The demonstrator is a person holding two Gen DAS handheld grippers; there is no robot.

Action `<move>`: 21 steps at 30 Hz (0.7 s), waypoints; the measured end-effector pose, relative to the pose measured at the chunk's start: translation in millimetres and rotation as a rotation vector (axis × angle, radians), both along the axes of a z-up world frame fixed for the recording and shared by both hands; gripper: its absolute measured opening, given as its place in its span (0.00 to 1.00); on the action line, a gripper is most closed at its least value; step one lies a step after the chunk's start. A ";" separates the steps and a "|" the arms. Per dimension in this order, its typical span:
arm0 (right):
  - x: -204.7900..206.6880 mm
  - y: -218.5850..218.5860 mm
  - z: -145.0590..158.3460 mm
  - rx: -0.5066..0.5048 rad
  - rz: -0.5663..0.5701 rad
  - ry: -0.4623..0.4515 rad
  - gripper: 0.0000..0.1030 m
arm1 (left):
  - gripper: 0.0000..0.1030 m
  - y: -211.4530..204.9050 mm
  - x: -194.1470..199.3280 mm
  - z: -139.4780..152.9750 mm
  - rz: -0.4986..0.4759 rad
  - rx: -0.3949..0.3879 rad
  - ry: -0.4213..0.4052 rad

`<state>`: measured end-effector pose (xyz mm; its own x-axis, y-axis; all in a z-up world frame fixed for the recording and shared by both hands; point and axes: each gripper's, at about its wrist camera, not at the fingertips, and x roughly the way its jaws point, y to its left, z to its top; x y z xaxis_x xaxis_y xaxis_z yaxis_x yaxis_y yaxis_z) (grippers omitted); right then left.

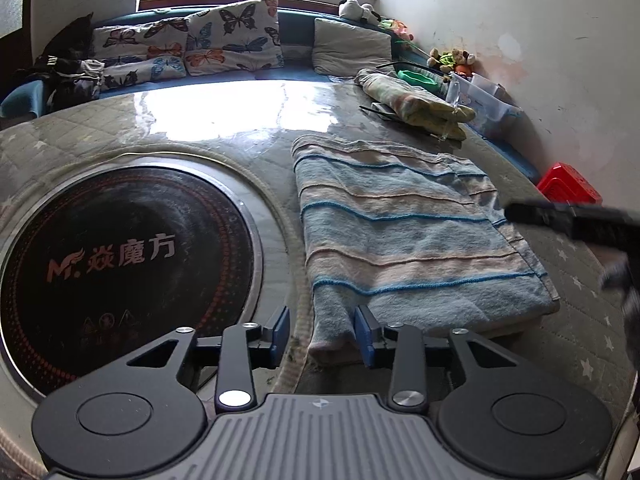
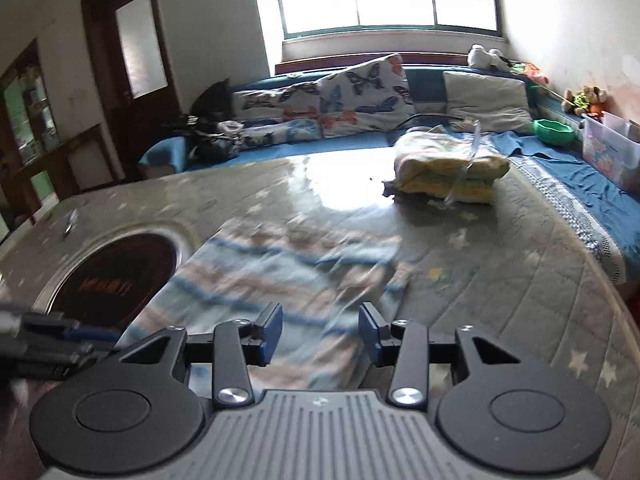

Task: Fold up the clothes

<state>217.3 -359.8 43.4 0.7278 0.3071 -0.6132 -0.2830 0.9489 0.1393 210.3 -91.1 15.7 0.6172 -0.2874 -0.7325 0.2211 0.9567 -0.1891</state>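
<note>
A striped blue and beige garment (image 1: 404,236) lies folded flat on the quilted table cover. My left gripper (image 1: 322,334) is open, its blue pads either side of the garment's near left corner, which hangs between them. My right gripper (image 2: 320,334) is open just above the garment's (image 2: 280,280) near right part, nothing held. The right gripper also shows as a dark blurred bar (image 1: 576,222) at the garment's right edge in the left wrist view. The left gripper shows blurred at the left edge (image 2: 44,340) of the right wrist view.
A round black induction cooktop (image 1: 120,264) is set into the table left of the garment. A folded yellow cloth stack (image 2: 448,168) lies at the far side. Butterfly pillows (image 2: 360,96), a clear plastic bin (image 2: 612,148), a green bowl (image 2: 554,130) and a red basket (image 1: 568,184) lie around the table.
</note>
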 end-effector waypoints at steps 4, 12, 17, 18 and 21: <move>-13.8 6.0 -12.9 -0.027 -0.001 0.011 0.52 | 0.42 -0.9 -4.3 -0.1 0.006 0.012 0.001; -40.0 -5.5 -34.1 -0.011 -0.068 0.031 0.67 | 0.55 0.6 -13.8 -1.1 0.021 0.042 0.012; -55.6 -6.3 -37.6 -0.013 -0.095 0.020 0.75 | 0.69 -1.0 -24.6 -5.1 0.020 0.066 0.020; -58.7 -5.5 -38.5 -0.012 -0.097 0.021 0.75 | 0.72 -1.2 -27.3 -5.6 0.020 0.070 0.019; -66.7 -2.5 -39.1 -0.019 -0.105 0.019 0.86 | 0.79 -1.9 -34.8 -5.8 0.013 0.072 0.018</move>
<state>150.7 -362.3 4.3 0.7434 0.2177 -0.6325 -0.1792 0.9758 0.1252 175.5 -93.0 9.9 0.6068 -0.2261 -0.7621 0.2059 0.9707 -0.1240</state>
